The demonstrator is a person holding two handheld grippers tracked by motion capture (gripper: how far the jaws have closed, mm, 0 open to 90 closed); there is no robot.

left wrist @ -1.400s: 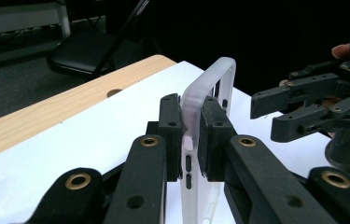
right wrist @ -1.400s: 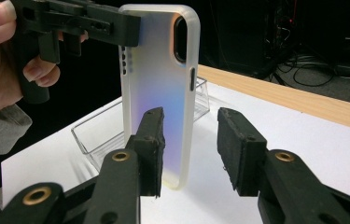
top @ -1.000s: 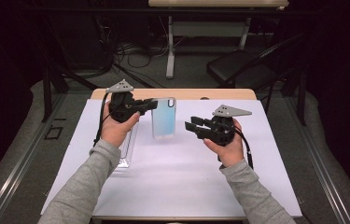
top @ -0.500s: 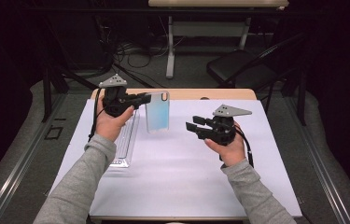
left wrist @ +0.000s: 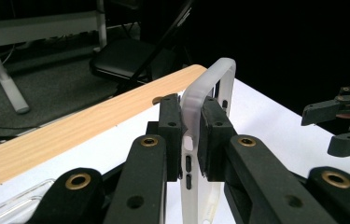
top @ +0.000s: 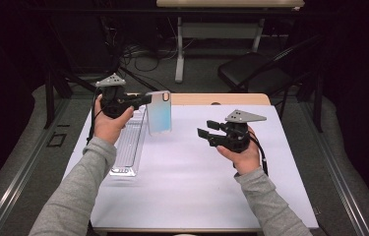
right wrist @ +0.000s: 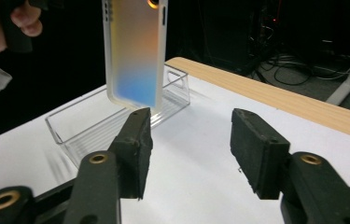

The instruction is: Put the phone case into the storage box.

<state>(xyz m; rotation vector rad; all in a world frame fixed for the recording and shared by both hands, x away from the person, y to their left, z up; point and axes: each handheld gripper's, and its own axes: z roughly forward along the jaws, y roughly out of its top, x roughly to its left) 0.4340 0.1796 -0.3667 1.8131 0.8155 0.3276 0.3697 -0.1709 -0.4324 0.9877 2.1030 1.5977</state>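
A translucent phone case [top: 159, 112] with a blue-to-orange tint hangs upright above the table's far left part. My left gripper [top: 145, 99] is shut on its side edge, and the pads [left wrist: 170, 135] clamp the frosted rim [left wrist: 192, 107]. The case [right wrist: 135, 51] hangs in front of my right gripper [right wrist: 189, 149], which is apart from it. That gripper [top: 206, 132] hovers over the white table top at centre right; its jaws have just been opening and nothing is between them.
A clear plastic tray [top: 129, 145] lies on the white table cover [top: 187, 182] at the left, under the case. A wooden table edge [top: 221, 99] runs along the back. Behind it stand a black chair [top: 251, 73] and a desk leg with cables.
The left gripper has carried the case up and toward the back left, off toward the tray end. The right gripper stayed in place and its jaws stand wider.
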